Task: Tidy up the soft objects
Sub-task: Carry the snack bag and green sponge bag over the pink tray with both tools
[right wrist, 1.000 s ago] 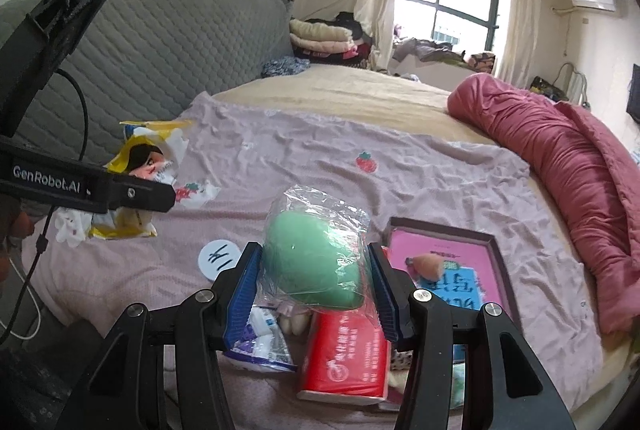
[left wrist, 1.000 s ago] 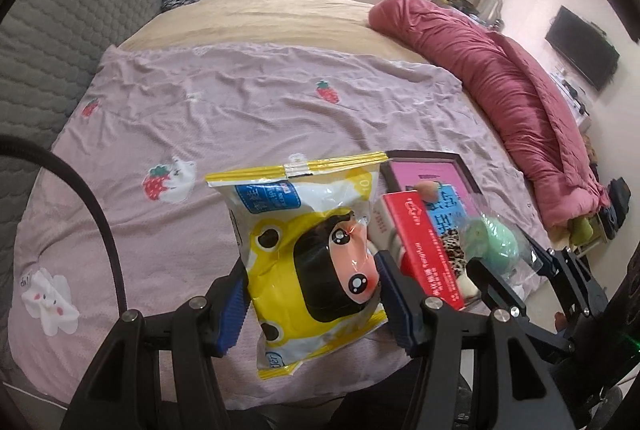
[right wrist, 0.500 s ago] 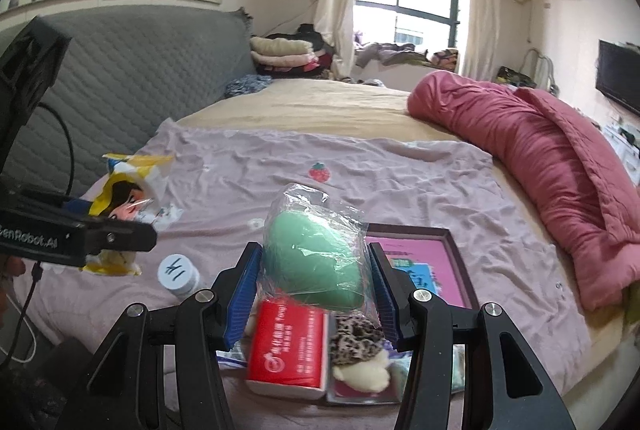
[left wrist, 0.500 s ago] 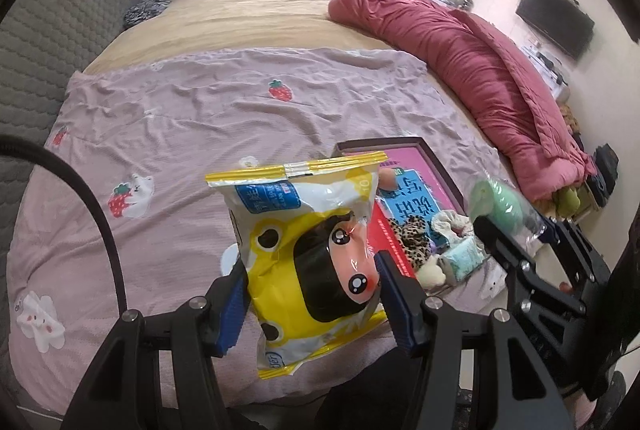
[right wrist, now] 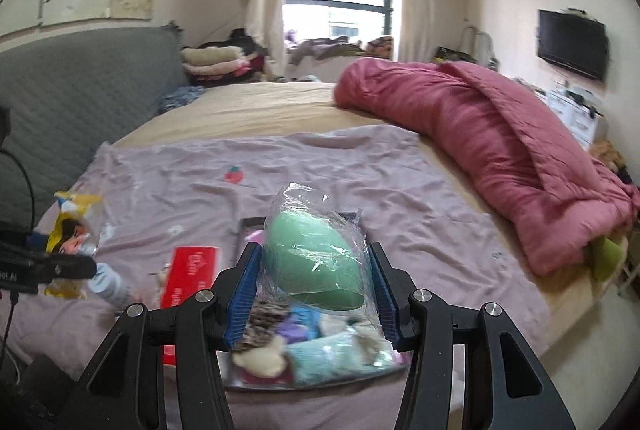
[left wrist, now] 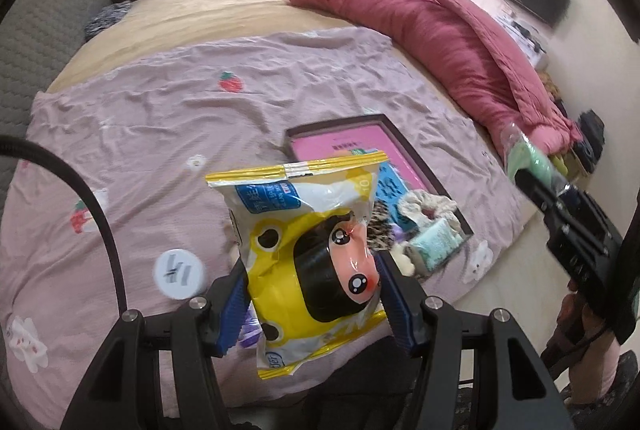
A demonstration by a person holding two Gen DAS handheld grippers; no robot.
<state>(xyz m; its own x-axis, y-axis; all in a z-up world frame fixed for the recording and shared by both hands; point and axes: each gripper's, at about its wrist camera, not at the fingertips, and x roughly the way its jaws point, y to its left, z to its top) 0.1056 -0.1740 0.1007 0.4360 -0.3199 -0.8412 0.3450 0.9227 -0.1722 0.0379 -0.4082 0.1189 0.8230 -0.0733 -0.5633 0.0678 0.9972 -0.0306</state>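
**Left wrist view: 2 packets held up over the bed**

Left wrist view first: the left gripper (left wrist: 314, 294) is clamped on a yellow snack packet (left wrist: 316, 254), its blue pads (left wrist: 234, 310) pressing the packet's lower half from both sides. The packet stands nearly upright with its long axis running up and away from the jaws, the crimped yellow seal on top and the bottom corner hanging below the pads. The cartoon face printed on it is tipped over to the right.

Just past the packet lies a dark-framed tray (left wrist: 404, 141) with a pink floor, resting on the mauve blanket (left wrist: 168, 117). Its near end holds a blue card, a cream scrunchie (left wrist: 426, 205) and a pale blue towel roll (left wrist: 434, 244). A white round lid (left wrist: 179, 274) sits on the blanket to the left of the gripper.

In the right wrist view, the right gripper (right wrist: 316, 294) squeezes a clear plastic bag holding a green sponge (right wrist: 316, 262). The sponge is egg-shaped, its long axis tilted: the narrow end points up and to the left, the broad end down and to the right. It hangs above the tray's near end. A red tissue pack (right wrist: 188, 274) lies on the blanket to the left of it. A rolled crimson quilt (right wrist: 500, 145) lies along the bed's right side, well apart from the tray.
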